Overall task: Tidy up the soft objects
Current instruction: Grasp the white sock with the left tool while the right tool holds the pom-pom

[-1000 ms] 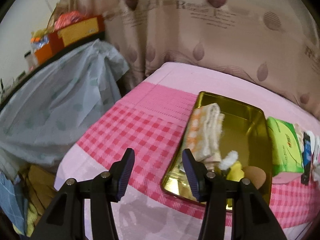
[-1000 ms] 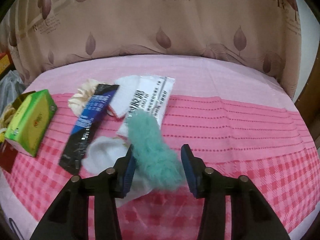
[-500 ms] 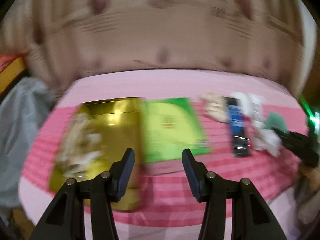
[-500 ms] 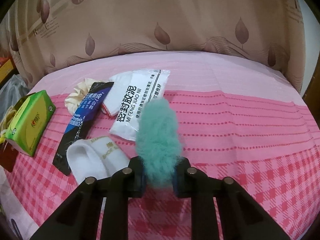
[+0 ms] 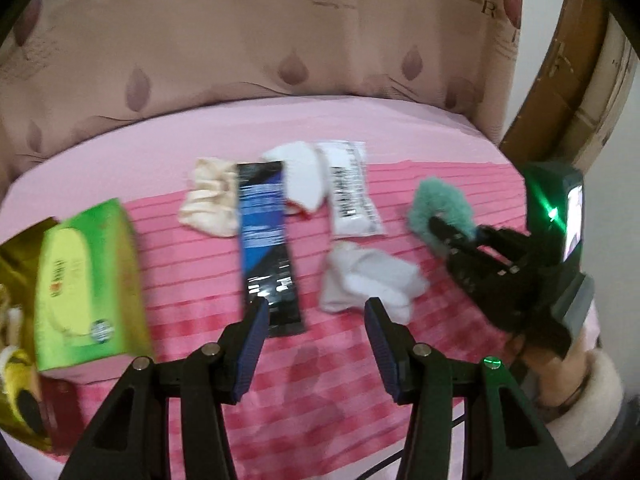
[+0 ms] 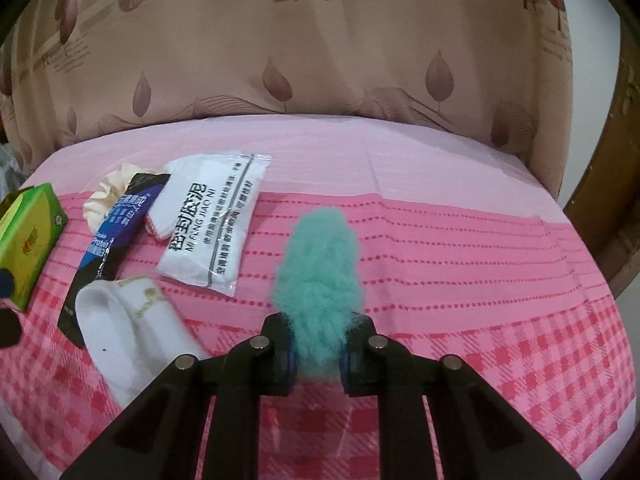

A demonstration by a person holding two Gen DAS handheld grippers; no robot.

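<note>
The right gripper (image 6: pixel 316 362) has its jaws pressed in on the near end of the teal fluffy thing (image 6: pixel 318 264), a soft furry piece that stands up past the fingertips over the pink checked cloth (image 6: pixel 480 280) on the counter. The left wrist view shows the same grip from the side, with the person's hand (image 5: pixel 556 364) behind it. So the step in hand is the pick-up of this one soft item; the grasp looks made, the carry not yet begun.

The left gripper (image 5: pixel 314 344) hangs with its jaws wide and nothing between them, pointed down just short of the white sock (image 5: pixel 368 280) and the dark blue packet (image 5: pixel 266 240). Further back lie a cream scrunchie (image 5: pixel 208 204), a white sachet (image 5: pixel 350 196) and another white piece of cloth (image 5: pixel 302 176); the green tissue box (image 5: pixel 84 284) stands at the left, with the edge of a gold tray (image 5: pixel 24 248) beyond it (probably where the soft things go, as something yellow already lies in it).

Next, the fluffy piece likely wants lifting clear and carrying left across the clutter to the tray. The sock looks the likely target for the free gripper.
</note>
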